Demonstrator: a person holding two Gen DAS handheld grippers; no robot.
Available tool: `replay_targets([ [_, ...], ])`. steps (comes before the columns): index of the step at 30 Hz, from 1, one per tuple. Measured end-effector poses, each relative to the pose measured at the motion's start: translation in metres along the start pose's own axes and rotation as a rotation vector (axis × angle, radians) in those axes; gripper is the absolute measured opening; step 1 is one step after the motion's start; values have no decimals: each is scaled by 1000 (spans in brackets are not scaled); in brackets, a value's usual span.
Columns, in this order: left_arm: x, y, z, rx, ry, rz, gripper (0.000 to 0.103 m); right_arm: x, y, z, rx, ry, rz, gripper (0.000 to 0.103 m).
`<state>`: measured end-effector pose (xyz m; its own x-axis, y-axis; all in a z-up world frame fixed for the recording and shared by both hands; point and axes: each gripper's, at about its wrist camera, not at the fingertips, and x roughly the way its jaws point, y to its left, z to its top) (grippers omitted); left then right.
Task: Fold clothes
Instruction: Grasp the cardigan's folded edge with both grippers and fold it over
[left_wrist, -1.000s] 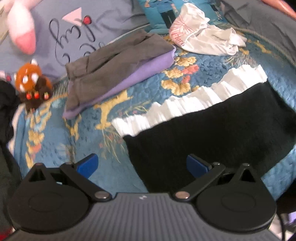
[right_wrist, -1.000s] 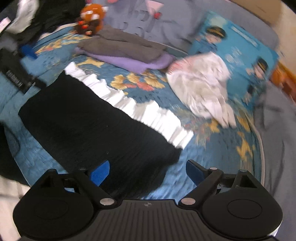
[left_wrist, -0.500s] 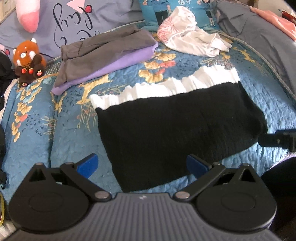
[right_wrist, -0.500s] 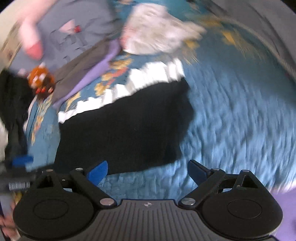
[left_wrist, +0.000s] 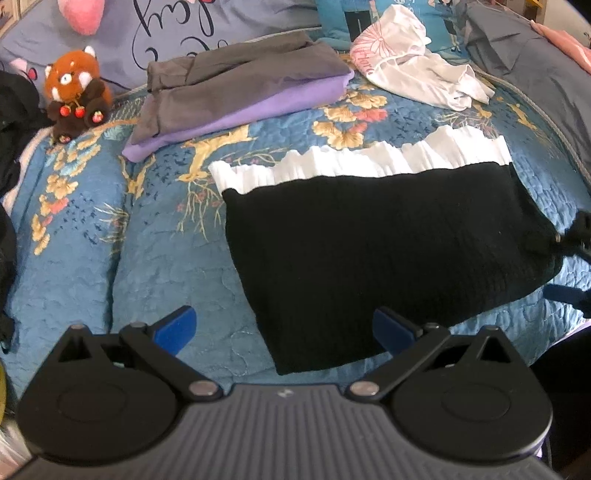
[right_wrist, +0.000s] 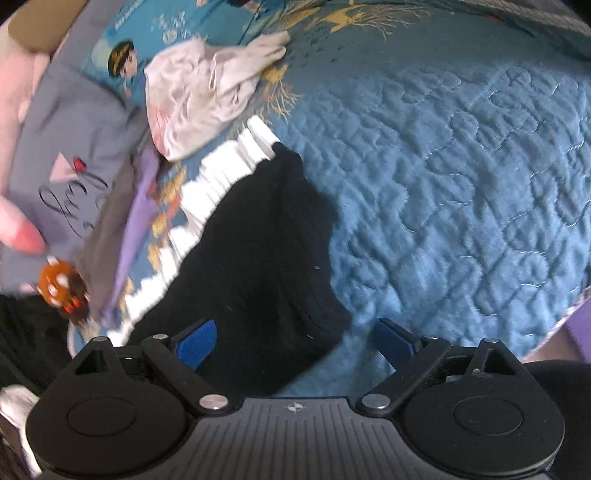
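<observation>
Left gripper (left_wrist: 282, 330): jaws spread wide, nothing between them; it hovers over the near left corner of the black garment (left_wrist: 373, 251), corner almost centred in the gap.

Garment position: flat on the blue quilt (left_wrist: 74, 266), white ruffled trim (left_wrist: 354, 162) along the far edge, black body toward the onlooker.

Long axis: left to right across the left wrist view, so the near edge lies roughly in line with the gap between the left jaws.

Folded stack (left_wrist: 240, 92): grey on purple, well apart, beyond the ruffle to the left; plush red panda (left_wrist: 75, 92) beside it.

White top (left_wrist: 417, 77): crumpled, not yet folded, far right of the quilt.

Right gripper (right_wrist: 295, 341): jaws also apart, gripping nothing; the garment's near right corner (right_wrist: 288, 295) sits just ahead, left of centre in the gap.

Nearer arm: each has its own corner; the right looks lower to the cloth, though blur in that view makes this a guess.

View difference: the left wrist view gives the whole outline and both near corners; the right wrist view gives only the right end, tilted, yet shows the doubled edge there, and the open quilt (right_wrist: 461, 166) to the right.

Likely next: both close on the near corners, carry them toward the ruffle.
</observation>
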<state>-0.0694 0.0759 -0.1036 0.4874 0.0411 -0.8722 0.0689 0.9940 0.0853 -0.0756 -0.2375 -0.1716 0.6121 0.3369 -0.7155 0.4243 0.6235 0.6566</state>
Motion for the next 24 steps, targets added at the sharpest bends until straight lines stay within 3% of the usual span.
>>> replay_targets([
  [3, 4, 35, -7, -168, 10, -189, 103, 2, 0, 0, 12, 0, 33, 93],
  [7, 27, 97, -27, -419, 31, -558, 103, 5, -1, -1, 14, 4, 66, 94],
  [10, 47, 127, -39, -544, 38, -731, 103, 6, -5, -1, 18, 0, 85, 98],
  [16, 92, 132, -50, -743, 94, -837, 103, 7, -2, -3, -4, -2, 86, 102],
  [22, 106, 122, -52, -783, 124, -782, 103, 7, -5, -2, 15, -11, 97, 102],
  [24, 108, 118, -51, -781, 115, -801, 103, 7, -4, -4, 5, -16, 92, 102],
])
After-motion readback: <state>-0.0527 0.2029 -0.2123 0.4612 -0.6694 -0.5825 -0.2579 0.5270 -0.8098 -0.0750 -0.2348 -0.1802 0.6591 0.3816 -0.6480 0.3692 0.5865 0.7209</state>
